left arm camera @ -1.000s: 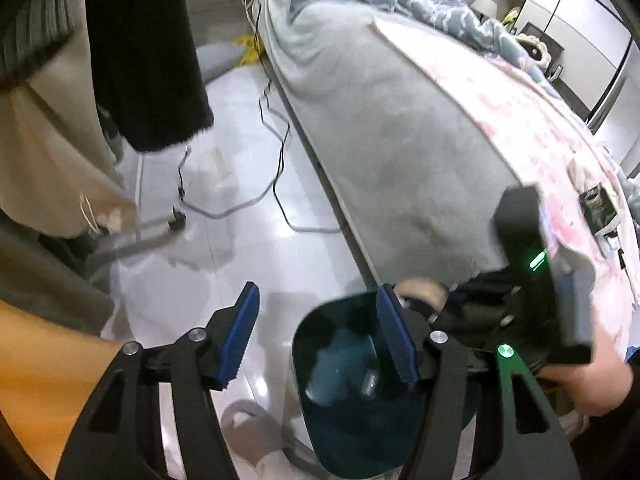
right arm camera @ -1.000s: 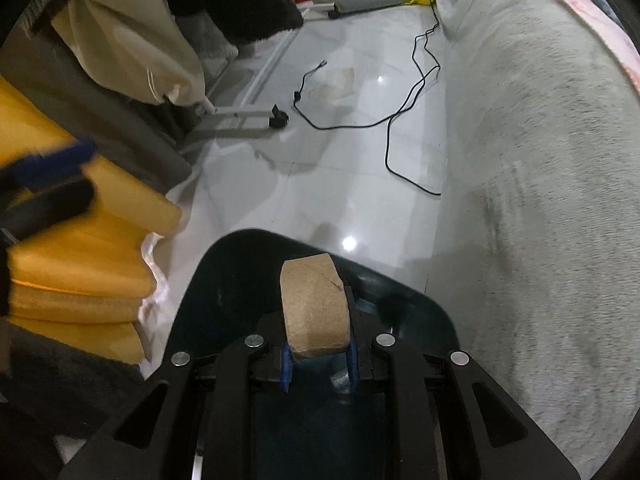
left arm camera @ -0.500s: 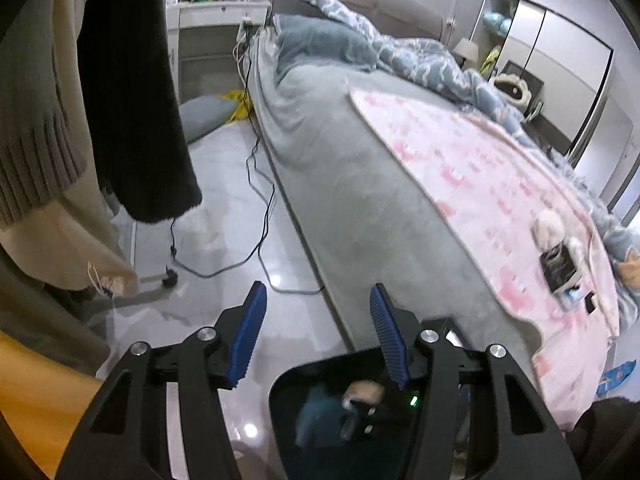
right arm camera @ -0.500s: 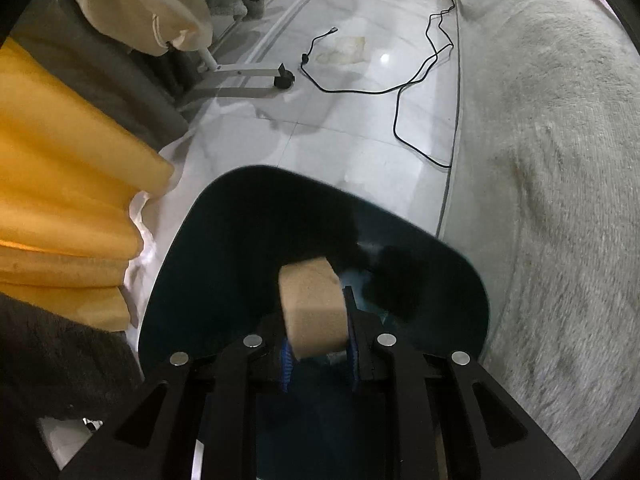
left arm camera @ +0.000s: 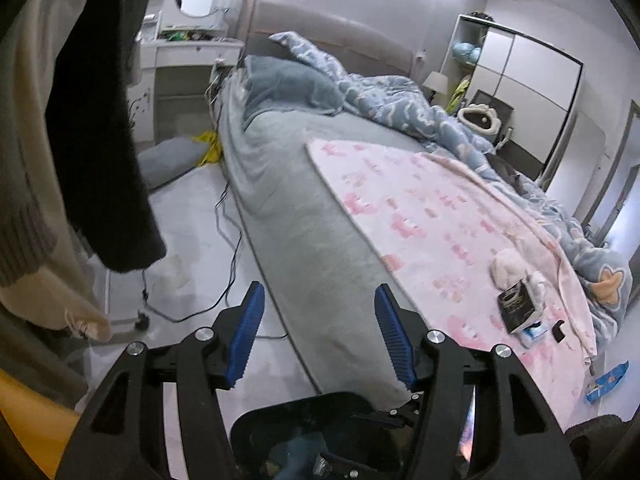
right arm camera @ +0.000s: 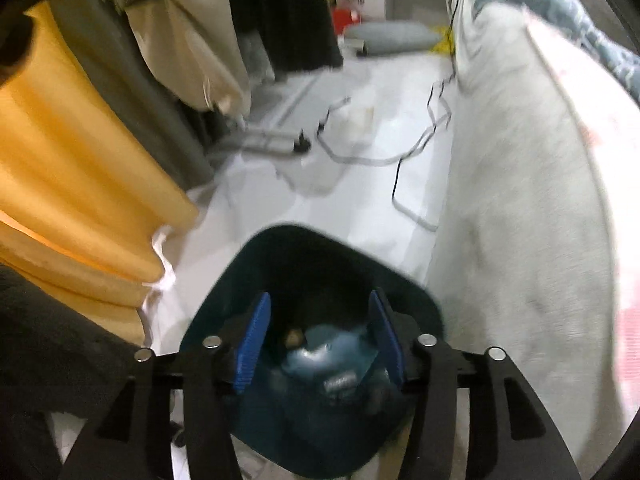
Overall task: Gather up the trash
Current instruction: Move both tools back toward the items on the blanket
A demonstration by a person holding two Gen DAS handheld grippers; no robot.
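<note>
Trash: the brown wad my right gripper (right arm camera: pixel 318 336) clamped a second ago is gone, dropped into the bin (right arm camera: pixel 320 264); both jaws apart now, left gripper (left arm camera: pixel 318 336) scanning the bed (left arm camera: pixel 304 232), packet (left arm camera: pixel 518 306) at 3 o'clock next.

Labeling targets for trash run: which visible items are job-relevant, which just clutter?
Job: bin; black packet and blue wrapper, likely trash; both open hand-held grippers, left, right.

Clutter: bed, pink blanket, floor cable, hanging clothes.
</note>
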